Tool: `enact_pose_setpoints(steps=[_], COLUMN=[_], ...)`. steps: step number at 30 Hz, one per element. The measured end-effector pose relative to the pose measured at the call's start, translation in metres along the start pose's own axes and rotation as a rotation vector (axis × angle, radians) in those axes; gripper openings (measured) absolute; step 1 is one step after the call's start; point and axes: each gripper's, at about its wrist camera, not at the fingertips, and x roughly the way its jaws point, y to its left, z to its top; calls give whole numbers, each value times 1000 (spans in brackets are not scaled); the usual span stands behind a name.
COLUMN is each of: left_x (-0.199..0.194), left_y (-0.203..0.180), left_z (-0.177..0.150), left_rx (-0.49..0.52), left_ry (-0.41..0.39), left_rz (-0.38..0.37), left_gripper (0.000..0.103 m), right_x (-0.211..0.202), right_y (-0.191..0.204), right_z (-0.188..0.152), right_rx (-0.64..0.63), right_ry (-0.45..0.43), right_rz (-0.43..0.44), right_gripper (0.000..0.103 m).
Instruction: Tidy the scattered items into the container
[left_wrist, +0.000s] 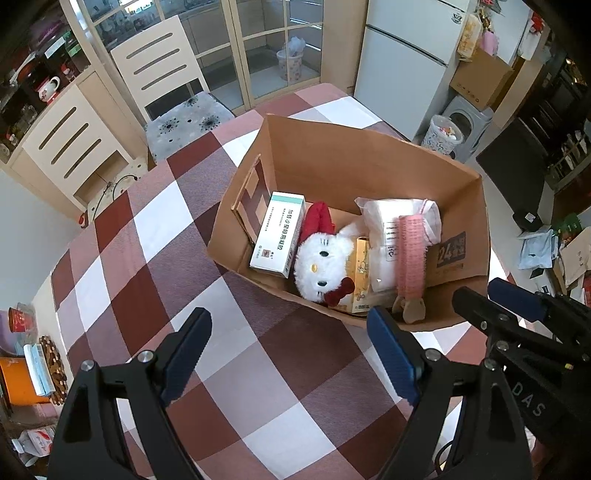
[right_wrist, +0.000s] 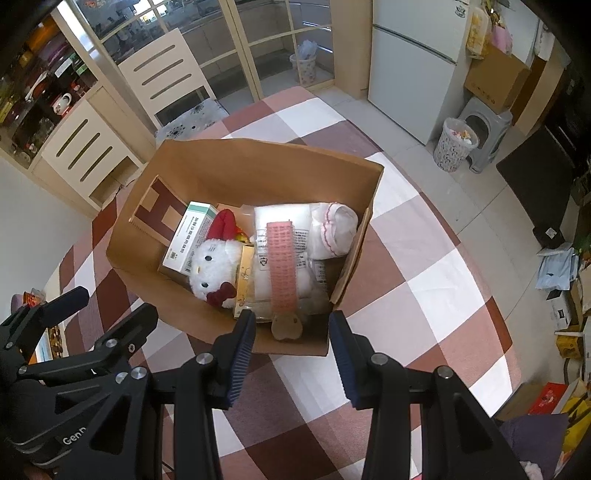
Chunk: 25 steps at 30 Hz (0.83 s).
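A brown paper bag (left_wrist: 332, 155) stands open on the checked tablecloth; it also shows in the right wrist view (right_wrist: 236, 166). Inside lie a white medicine box (left_wrist: 279, 234), a white cat plush (left_wrist: 323, 266), a yellow box (left_wrist: 362, 275), a white packet (left_wrist: 391, 229) and a pink hair roller clip (left_wrist: 410, 254). My left gripper (left_wrist: 291, 350) is open and empty above the cloth, just in front of the bag. My right gripper (right_wrist: 291, 347) is open and empty at the bag's near edge; it also shows in the left wrist view (left_wrist: 480, 299).
A cream chair (left_wrist: 166, 74) stands at the table's far side. A cabinet (left_wrist: 70, 147) is at the left. A white fridge (left_wrist: 406, 55) and a patterned bin (left_wrist: 445, 138) are at the right. Clutter sits at the table's left edge (left_wrist: 37, 362).
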Motion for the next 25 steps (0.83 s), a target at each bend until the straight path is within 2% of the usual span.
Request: enact_pose_setpoints(steps=[25], left_x=[-5], left_y=[0], left_z=[-1], left_rx=[-3], left_ry=[-33], left_rz=[-6], left_gripper=[87], right_x=[-3], right_y=[-1], right_z=[2], right_rx=[4], right_ry=[-3], right_rz=[7], right_gripper=[42])
